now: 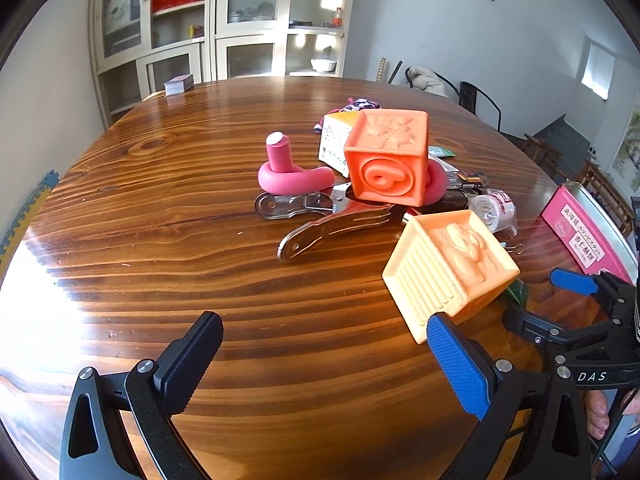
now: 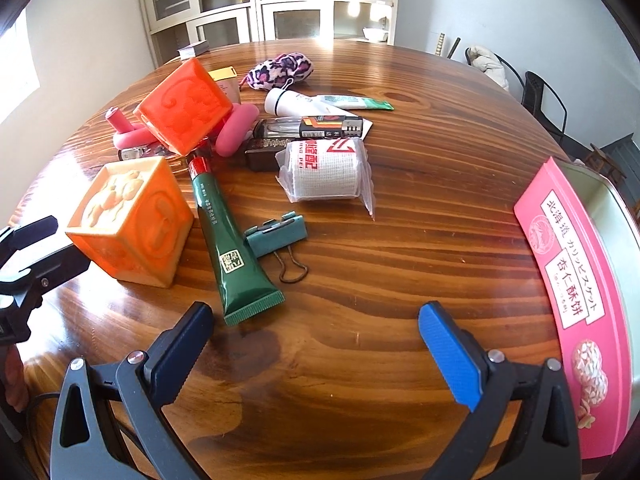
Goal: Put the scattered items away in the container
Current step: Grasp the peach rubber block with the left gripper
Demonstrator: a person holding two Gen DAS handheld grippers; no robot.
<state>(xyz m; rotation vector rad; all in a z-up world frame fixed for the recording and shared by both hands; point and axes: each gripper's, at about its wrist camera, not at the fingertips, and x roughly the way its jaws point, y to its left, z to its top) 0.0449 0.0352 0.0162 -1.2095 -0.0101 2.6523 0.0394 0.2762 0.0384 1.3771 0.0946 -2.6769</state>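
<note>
Green tube (image 2: 232, 236) only in right view; both tongs (image 1: 320, 364) (image 2: 316, 344) gape empty.

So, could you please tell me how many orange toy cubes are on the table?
2. One cube stands near the left gripper, beside the green tube. The other cube sits tilted on the pile behind it. More could be hidden in the pile.

Glossy wooden table (image 2: 400, 240), matt rubbery blocks (image 2: 132, 220)
</note>
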